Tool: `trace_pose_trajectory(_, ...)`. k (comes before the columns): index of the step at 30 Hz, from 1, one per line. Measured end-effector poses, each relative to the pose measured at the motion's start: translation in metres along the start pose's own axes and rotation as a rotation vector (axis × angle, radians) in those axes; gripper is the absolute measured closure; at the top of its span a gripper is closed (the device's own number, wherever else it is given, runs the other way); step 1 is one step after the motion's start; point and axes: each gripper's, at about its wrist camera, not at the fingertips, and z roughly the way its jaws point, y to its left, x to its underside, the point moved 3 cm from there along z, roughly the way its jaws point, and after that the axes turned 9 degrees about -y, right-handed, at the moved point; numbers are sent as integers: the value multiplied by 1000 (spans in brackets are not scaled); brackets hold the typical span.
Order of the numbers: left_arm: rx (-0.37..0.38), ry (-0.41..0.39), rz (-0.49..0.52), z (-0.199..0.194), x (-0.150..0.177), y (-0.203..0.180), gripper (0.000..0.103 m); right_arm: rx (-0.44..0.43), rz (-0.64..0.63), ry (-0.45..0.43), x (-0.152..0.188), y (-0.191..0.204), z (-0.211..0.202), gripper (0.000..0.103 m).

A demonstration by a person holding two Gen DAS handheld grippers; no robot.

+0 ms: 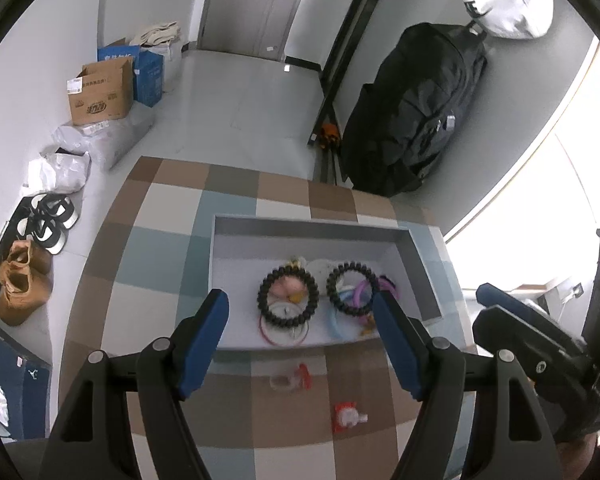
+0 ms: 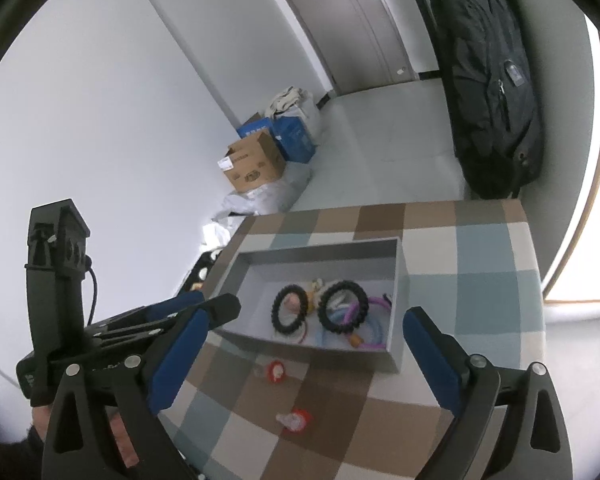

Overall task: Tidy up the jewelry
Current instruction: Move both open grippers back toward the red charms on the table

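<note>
Bright daylight, strong fisheye warp

The window (image 1: 540,184) at the right is blown out to white; walls curve hard toward black corners, and the small red-and-clear pieces (image 1: 290,378) on the checkered tablecloth (image 1: 148,248) look soft.

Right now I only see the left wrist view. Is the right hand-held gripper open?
Observer: Yes, the right hand-held gripper is spread wide and holds nothing.
Operator: What's hidden at the right end of the box?
Observer: A purple ring by the right wall, with an orange piece beside it.
Operator: Where's the nearer red piece from that gripper?
Observer: On the cloth, framed between its fingers, touching neither.
</note>
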Motion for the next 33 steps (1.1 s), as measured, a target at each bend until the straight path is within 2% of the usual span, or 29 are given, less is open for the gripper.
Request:
trace_pose_trajectory(7, -14, 1, 51, -12, 14, -3, 31, 15, -14, 26, 16, -1, -11, 1)
trace_pose_trajectory(10, -20, 3, 45, -14, 21, 0, 22, 19, -39, 43, 23, 1, -13, 1)
trace_pose_trajectory(13, -22, 16, 26, -14, 27, 4, 22, 23, -37, 68, 32, 0, -14, 1)
trace_pose_trajectory(18, -42, 16, 17, -17, 33, 11, 22, 28, -39, 121, 48, -2, -10, 1)
trace_pose_trajectory(23, -48, 44, -19, -15, 38, 22, 21, -13, -82, 193, 65, 6, -1, 1)
trace_pose_trajectory(26, -57, 44, -15, -16, 39, 25, 21, -6, -142, 243, 80, 15, 8, 2)
trace_pose_trajectory(30, -59, 41, -11, -20, 39, 28, 21, -9, -204, 282, 91, 27, 19, 9)
trace_pose_trajectory(32, -58, 48, -16, -19, 40, 31, 21, -3, -214, 292, 93, 29, 25, 14)
trace_pose_trajectory(33, -57, 51, -14, -19, 41, 32, 21, 0, -215, 300, 94, 30, 28, 21)
